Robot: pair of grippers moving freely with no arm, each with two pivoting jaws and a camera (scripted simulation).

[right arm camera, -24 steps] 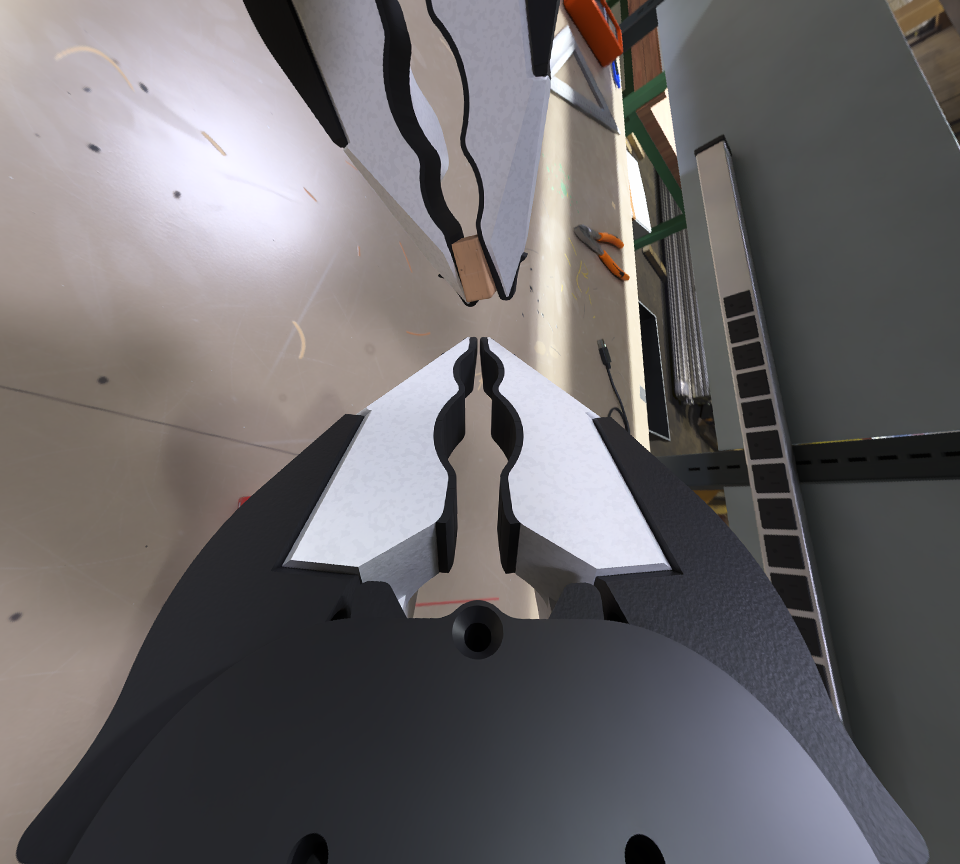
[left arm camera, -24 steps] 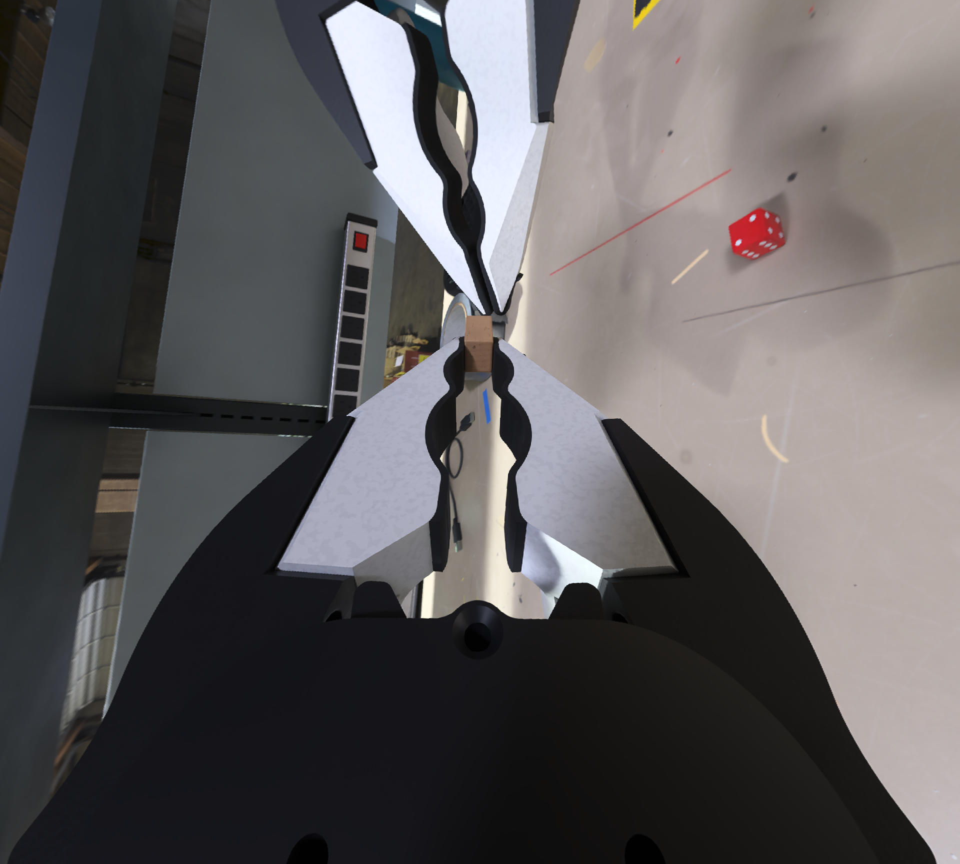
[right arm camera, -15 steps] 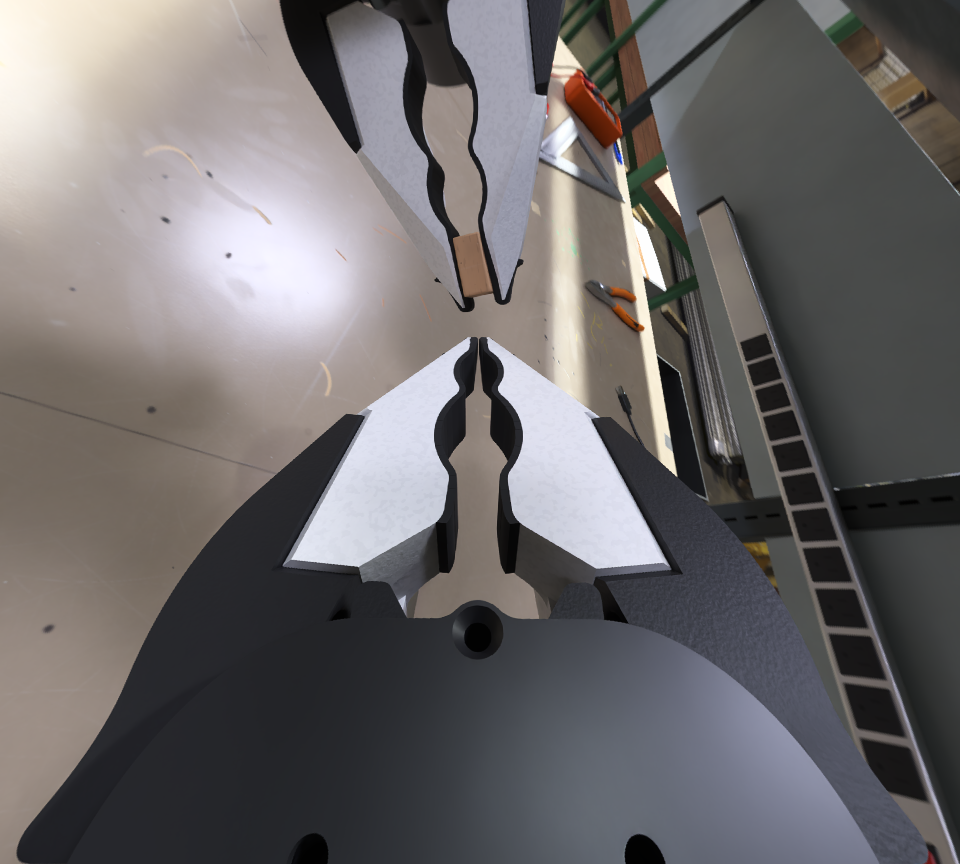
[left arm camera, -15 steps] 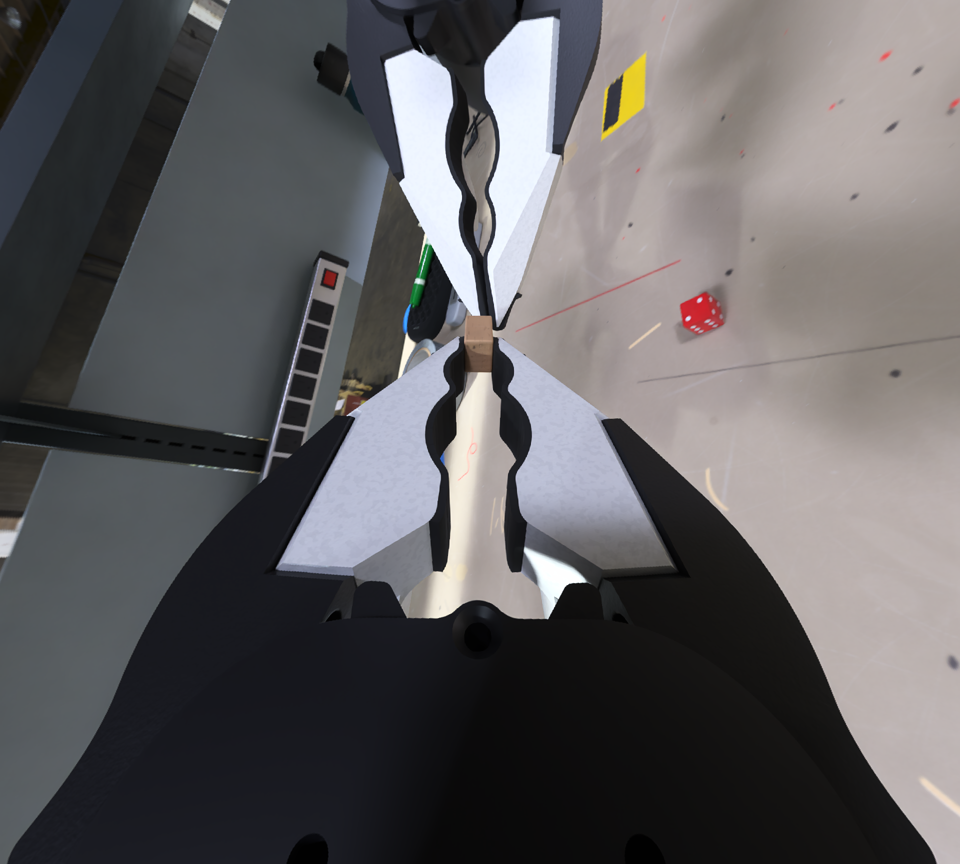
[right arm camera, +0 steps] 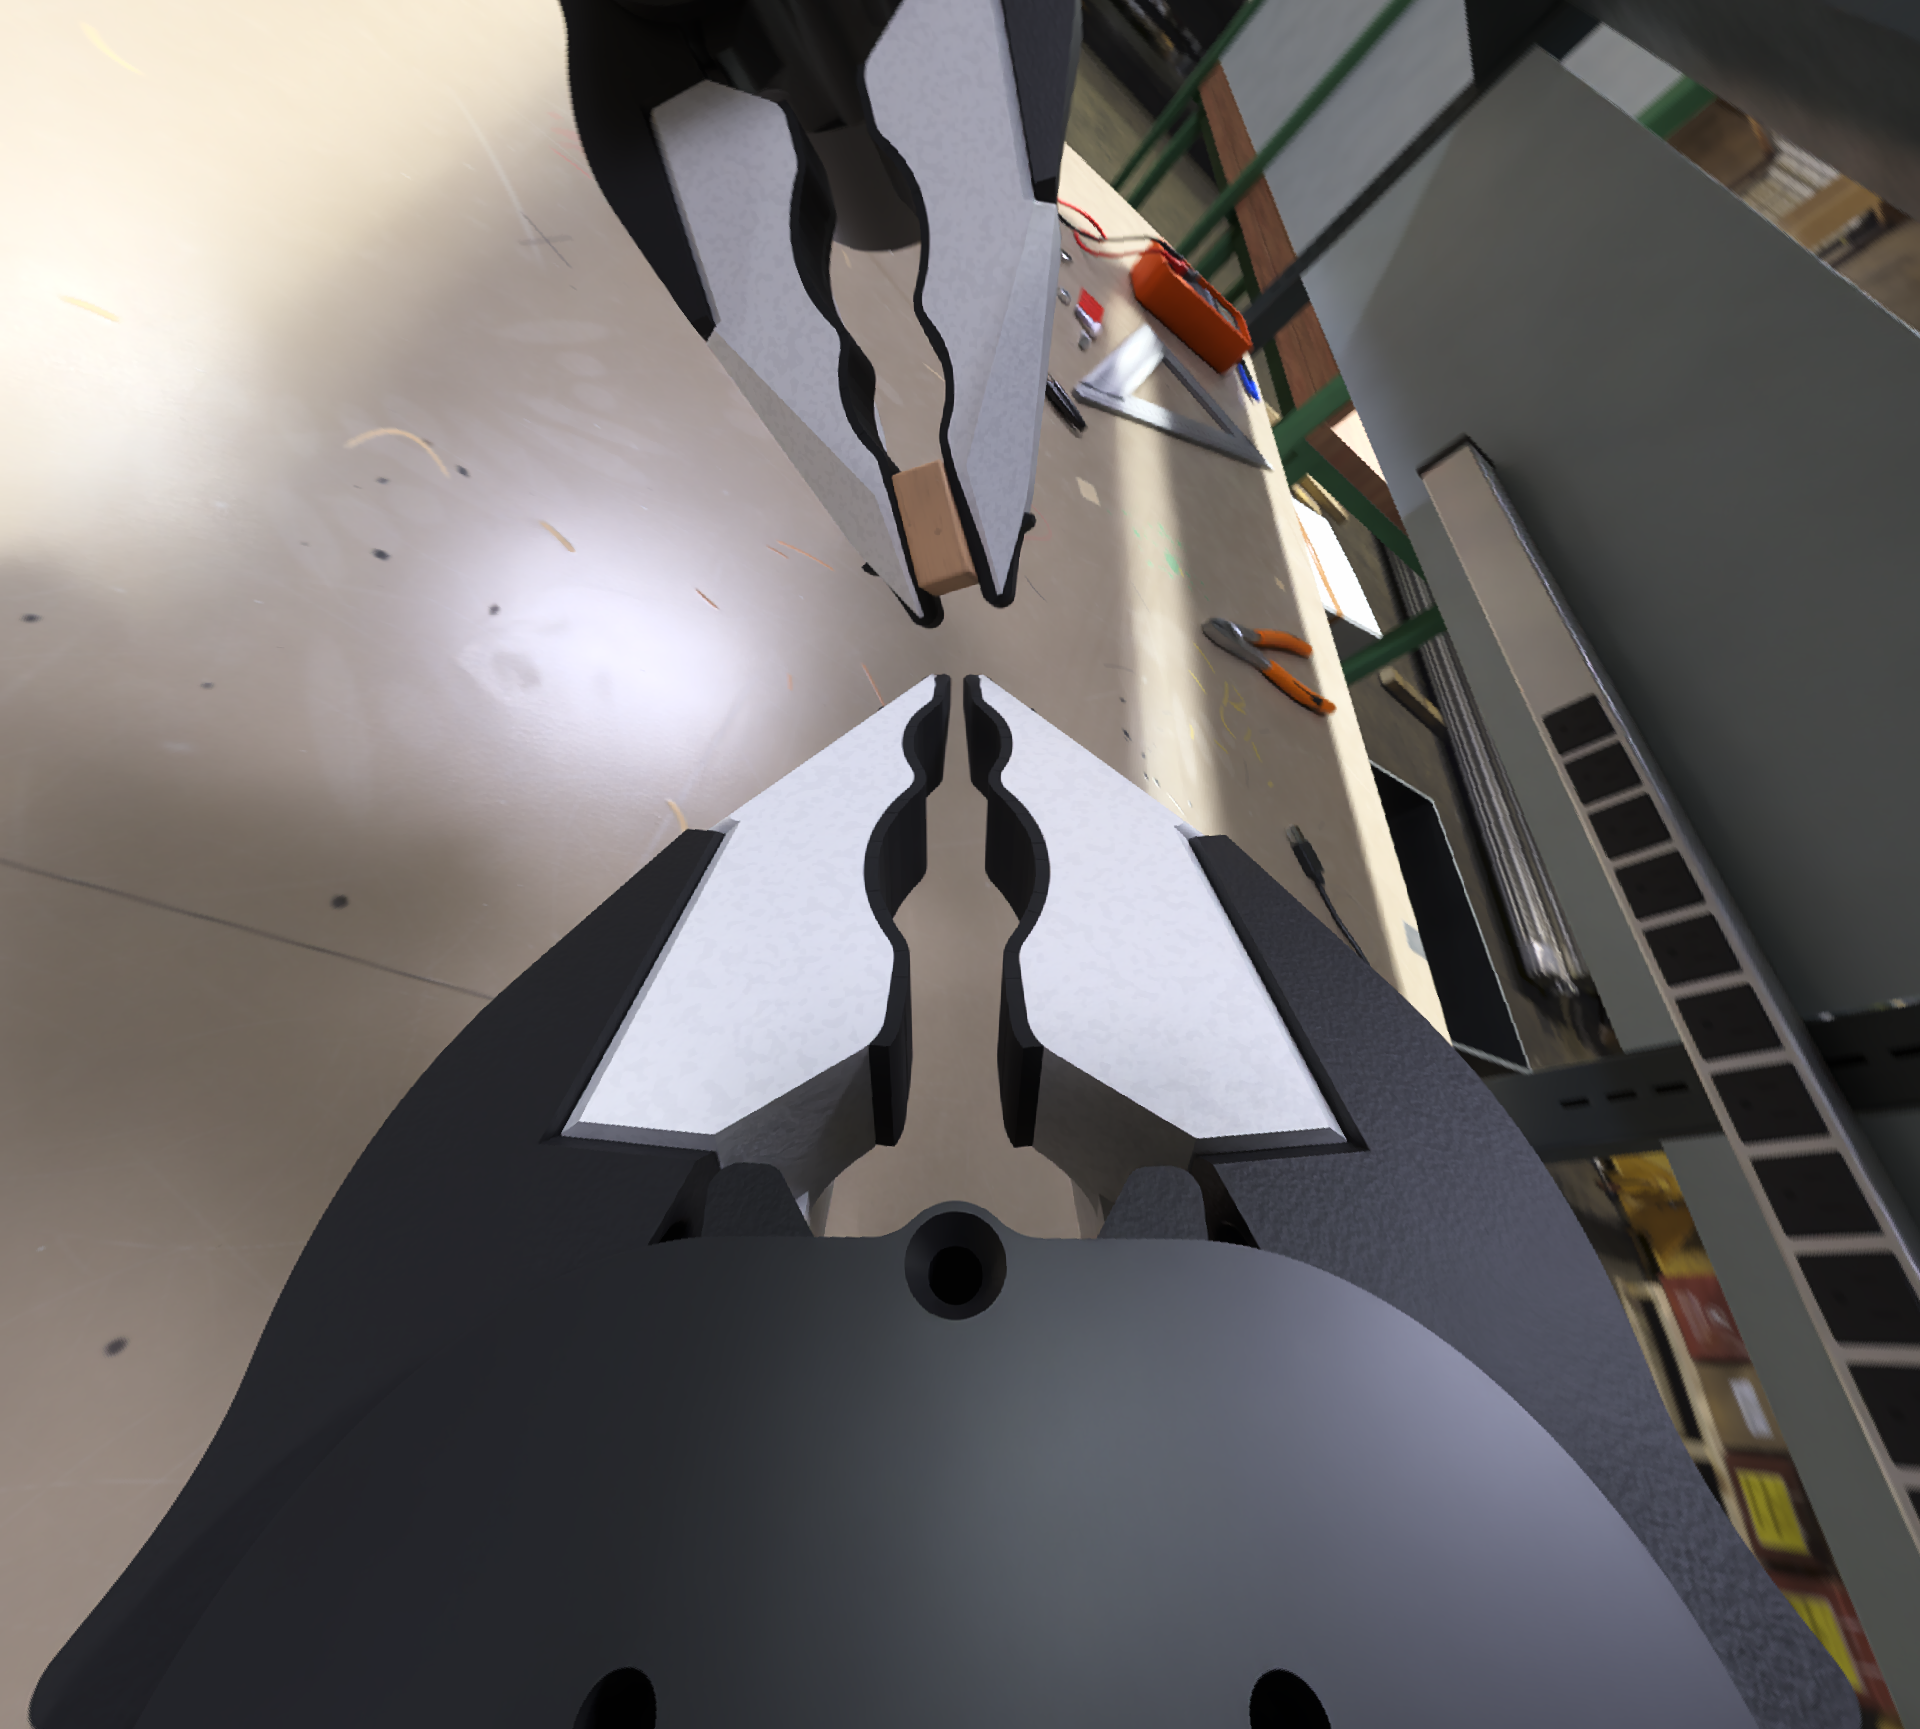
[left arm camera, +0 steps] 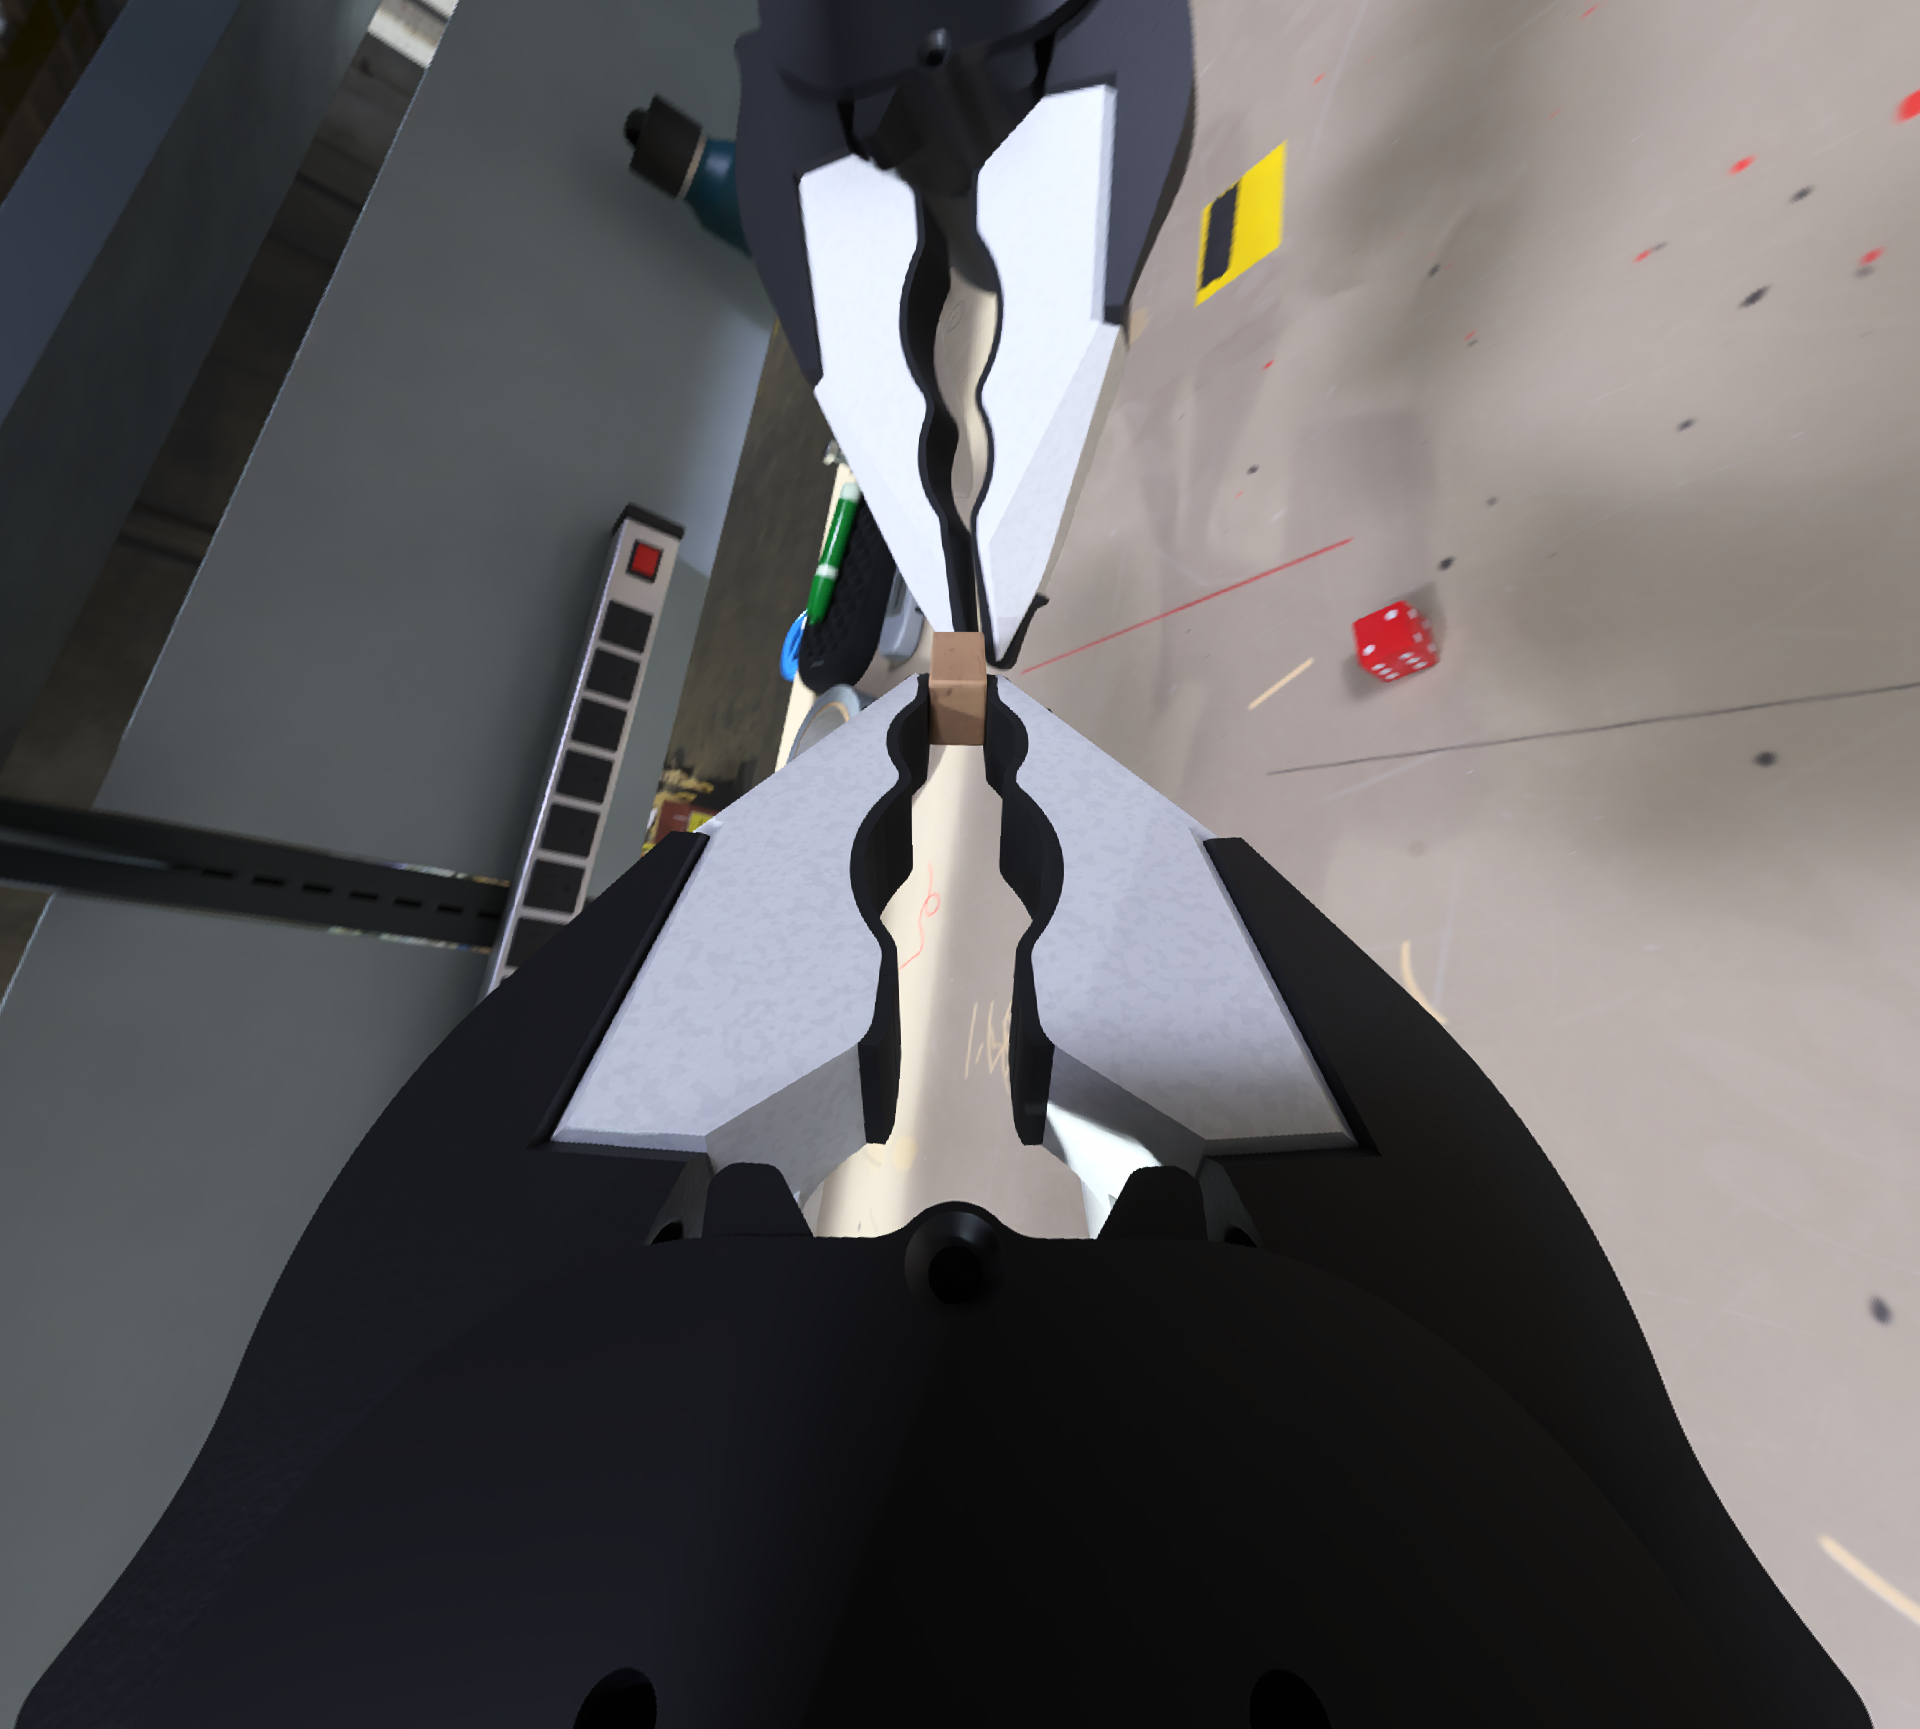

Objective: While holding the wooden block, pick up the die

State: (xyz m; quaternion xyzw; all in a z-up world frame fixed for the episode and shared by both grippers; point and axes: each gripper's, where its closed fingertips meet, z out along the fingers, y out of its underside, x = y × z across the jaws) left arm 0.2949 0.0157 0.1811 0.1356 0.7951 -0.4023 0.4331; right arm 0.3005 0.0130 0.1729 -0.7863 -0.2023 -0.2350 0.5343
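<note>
Block pinched in my left gripper (left arm camera: 957, 705), die loose on the tabletop (left arm camera: 1558, 952).

Nearest, my left fingers (left arm camera: 821, 900) are clamped on the wooden block (left arm camera: 956, 688) at their tips. My right gripper (right arm camera: 957, 684) faces it tip to tip, its fingers (right arm camera: 748, 962) nearly closed with only a sliver between them and nothing held. Farther out, the red die (left arm camera: 1395, 640) sits alone on open tabletop, well clear of both grippers and away from the cluttered edge.

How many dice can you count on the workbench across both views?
1: the red die lies on the bare bench top, right of the two tools in the left wrist view. The right wrist view shows none; tools may hide others.
</note>
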